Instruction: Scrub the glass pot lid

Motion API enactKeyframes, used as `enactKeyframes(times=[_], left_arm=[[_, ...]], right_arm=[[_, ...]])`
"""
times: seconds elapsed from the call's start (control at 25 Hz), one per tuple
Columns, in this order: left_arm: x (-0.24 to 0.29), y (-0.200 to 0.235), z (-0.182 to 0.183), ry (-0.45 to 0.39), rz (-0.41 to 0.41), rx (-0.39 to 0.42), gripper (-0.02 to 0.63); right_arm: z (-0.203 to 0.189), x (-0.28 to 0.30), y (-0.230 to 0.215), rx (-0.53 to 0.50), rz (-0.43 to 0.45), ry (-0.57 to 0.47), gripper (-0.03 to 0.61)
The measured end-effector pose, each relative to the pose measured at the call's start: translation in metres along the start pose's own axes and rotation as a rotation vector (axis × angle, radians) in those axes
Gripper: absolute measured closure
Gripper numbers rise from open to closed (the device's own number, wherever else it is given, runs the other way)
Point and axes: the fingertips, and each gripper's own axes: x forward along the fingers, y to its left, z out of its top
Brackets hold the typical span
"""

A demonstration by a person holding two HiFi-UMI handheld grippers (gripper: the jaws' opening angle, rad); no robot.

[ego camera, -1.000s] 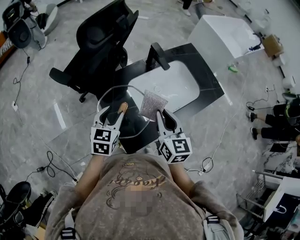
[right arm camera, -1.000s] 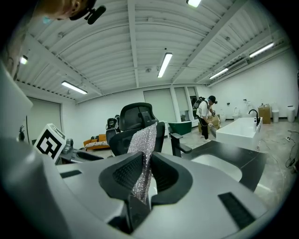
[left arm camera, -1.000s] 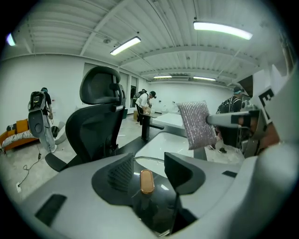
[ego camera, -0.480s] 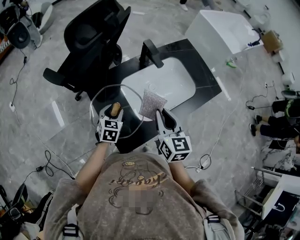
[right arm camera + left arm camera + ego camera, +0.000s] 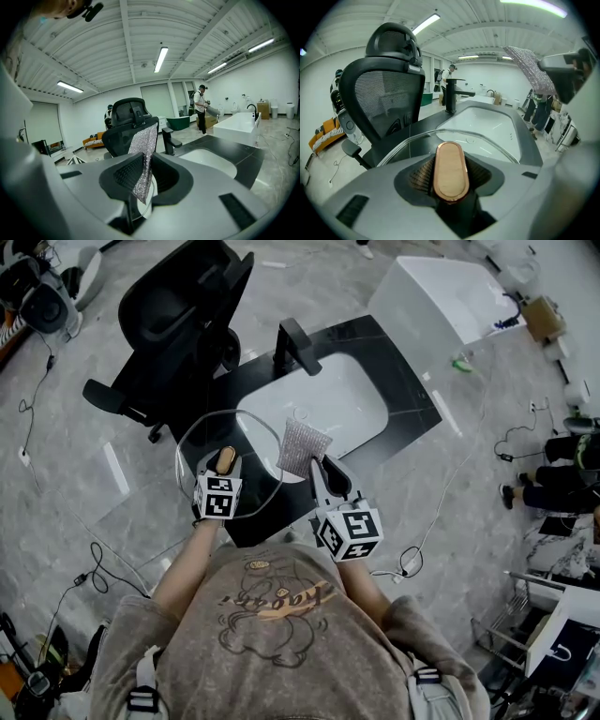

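Left fingers (image 5: 421,178), just closing, clamp the tan oval knob (image 5: 450,171) of the round clear glass pot lid (image 5: 251,442) by the glossy black worktop (image 5: 408,390) and its smooth white oval basin (image 5: 323,404) — my right fingers (image 5: 127,174) pinch a glittery silver mesh scrubber (image 5: 143,154). Grey marbled floor (image 5: 84,474) lies below.

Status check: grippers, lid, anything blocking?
Left gripper jaws just closed further, shut on knob; glass lid held over sink. Right gripper shut on scrub cloth beside lid. Nothing seen blocking.
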Motion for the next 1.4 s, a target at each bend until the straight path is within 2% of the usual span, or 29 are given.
enactKeyframes(times=[0.32,0.8,0.96,1.24,1.32,1.4], left_arm=[[-0.003,-0.001,-0.001,0.011,-0.017,-0.019,0.431],[-0.011,-0.002,0.003,0.074,-0.051,-0.064,0.436],[-0.036,-0.001,0.026,0.023,-0.059,-0.081,0.436],[-0.080,0.003,0.080,-0.085,-0.050,-0.007,0.436],[-0.086,0.004,0.088,-0.106,-0.070,-0.040,0.436],[-0.091,0.006,0.094,-0.129,-0.109,-0.105,0.436]], right_arm=[[0.001,0.004,0.003,-0.001,0.018,-0.001,0.503],[-0.002,0.010,0.004,-0.009,0.030,0.008,0.503],[-0.001,0.011,0.005,-0.014,0.036,0.007,0.503],[0.028,0.012,0.011,-0.031,0.053,-0.060,0.503],[0.037,0.010,0.008,-0.036,0.047,-0.078,0.503],[0.047,0.006,0.002,-0.041,0.029,-0.095,0.503]])
